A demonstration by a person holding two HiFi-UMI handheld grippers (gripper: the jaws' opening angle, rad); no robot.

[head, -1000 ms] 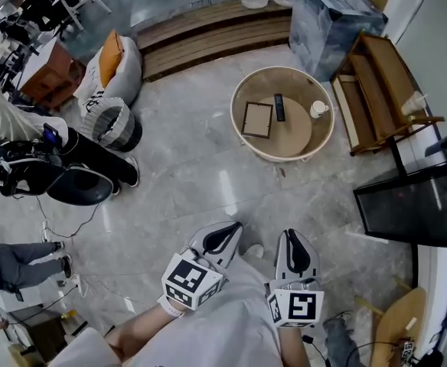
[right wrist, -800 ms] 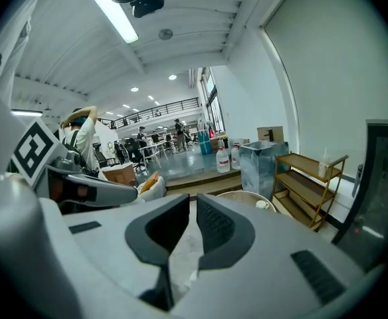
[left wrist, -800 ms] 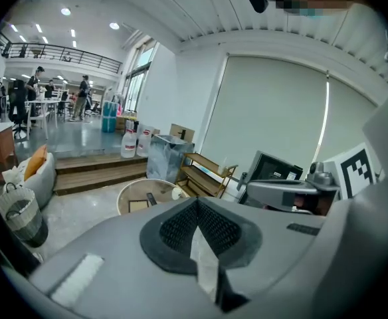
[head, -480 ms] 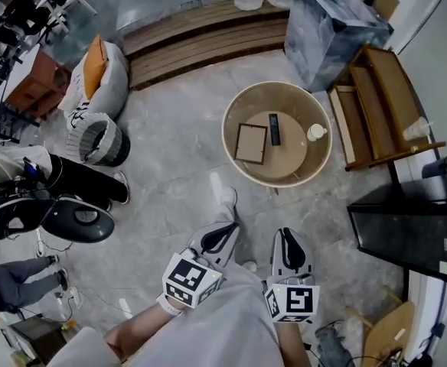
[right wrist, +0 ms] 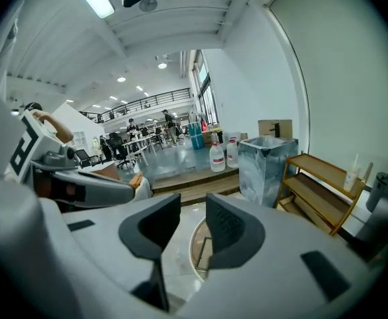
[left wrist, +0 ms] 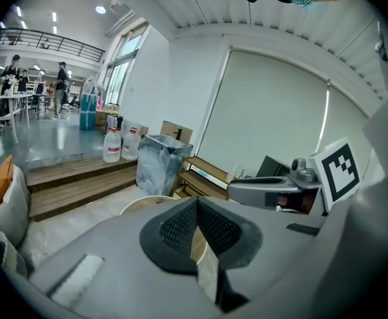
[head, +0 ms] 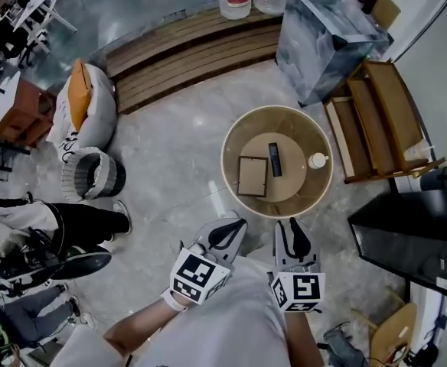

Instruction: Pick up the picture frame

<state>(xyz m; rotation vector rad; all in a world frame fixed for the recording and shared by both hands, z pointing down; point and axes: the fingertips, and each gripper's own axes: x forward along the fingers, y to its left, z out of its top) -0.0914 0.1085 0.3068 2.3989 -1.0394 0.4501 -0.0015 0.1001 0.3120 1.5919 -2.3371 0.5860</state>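
Pale stone floor (head: pixel 177 167) runs ahead to a low round table (head: pixel 224 159), where the picture frame (head: pixel 252 176) lies flat, its long side pointing away from me. My left gripper (head: pixel 231 228), pinched closed and empty, sits nearer than my right gripper (head: pixel 292 232), slightly parted, empty.

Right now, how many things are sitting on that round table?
3 on the round table: the picture frame lies flat left of the middle, the dark remote beside it near the middle, the small white cup by the right rim. Nothing looks hidden.
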